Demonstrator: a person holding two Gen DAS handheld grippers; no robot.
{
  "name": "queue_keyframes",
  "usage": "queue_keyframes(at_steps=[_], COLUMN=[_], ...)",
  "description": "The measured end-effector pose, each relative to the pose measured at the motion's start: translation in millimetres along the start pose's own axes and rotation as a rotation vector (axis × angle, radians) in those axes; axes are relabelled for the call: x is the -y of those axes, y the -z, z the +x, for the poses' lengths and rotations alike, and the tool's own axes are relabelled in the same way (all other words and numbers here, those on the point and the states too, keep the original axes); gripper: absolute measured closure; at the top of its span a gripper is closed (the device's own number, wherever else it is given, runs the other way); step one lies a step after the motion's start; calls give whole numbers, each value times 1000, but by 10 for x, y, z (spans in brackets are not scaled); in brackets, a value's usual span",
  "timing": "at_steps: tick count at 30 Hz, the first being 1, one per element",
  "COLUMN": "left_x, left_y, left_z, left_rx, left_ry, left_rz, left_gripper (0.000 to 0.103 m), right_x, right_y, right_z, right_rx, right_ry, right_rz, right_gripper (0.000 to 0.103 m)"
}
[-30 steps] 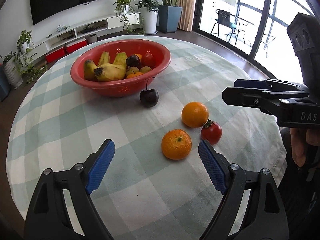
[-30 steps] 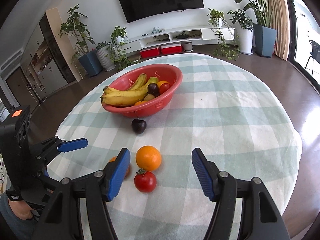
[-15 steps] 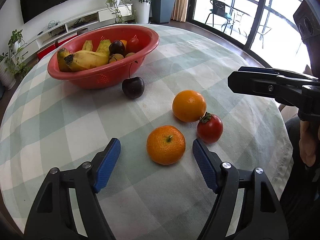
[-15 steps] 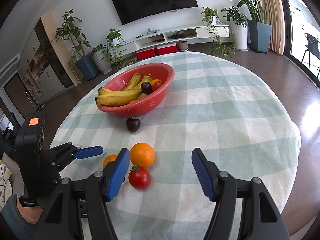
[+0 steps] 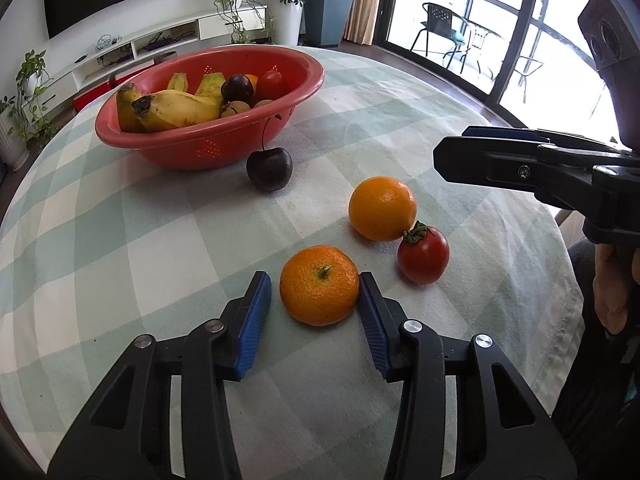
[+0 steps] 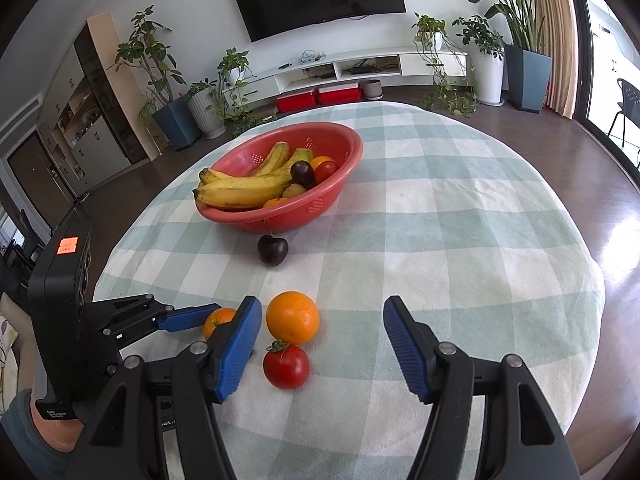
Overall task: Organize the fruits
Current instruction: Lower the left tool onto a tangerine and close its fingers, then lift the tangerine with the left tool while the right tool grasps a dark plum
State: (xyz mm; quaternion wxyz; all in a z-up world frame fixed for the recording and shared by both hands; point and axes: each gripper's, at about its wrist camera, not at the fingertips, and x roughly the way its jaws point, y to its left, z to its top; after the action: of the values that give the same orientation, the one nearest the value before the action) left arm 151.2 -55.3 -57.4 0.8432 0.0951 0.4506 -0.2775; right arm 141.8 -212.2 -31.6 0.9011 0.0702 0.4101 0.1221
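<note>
The left gripper (image 5: 315, 298) was closing around the mandarin (image 5: 319, 285), one pad touching, presumably for the red bowl (image 5: 208, 152), while the right gripper (image 6: 322, 344) was held apart, empty.

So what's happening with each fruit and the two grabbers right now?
Left gripper: closing around the mandarin, not yet squeezing.
Mandarin: on the cloth, between the blue pads.
Orange: on the cloth, touching the tomato.
Tomato: on the cloth, loose.
Cherry: on the cloth beside the bowl.
Red bowl: upright, holding bananas and small fruit.
Right gripper: open, holding nothing.
</note>
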Motion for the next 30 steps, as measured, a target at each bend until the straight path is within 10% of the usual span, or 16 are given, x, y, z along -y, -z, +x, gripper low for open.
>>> queue_keyframes(at_steps=[30], left_x=[-677], left_y=[194], left_z=[-370], left_rx=[95], left_ry=[12], left_rz=[-241], left_gripper=[67], right_x=[-588], right_y=[-388], right_z=[1126], right_rx=[-147], right_ry=[29], right_rz=[-210], right_gripper=[58])
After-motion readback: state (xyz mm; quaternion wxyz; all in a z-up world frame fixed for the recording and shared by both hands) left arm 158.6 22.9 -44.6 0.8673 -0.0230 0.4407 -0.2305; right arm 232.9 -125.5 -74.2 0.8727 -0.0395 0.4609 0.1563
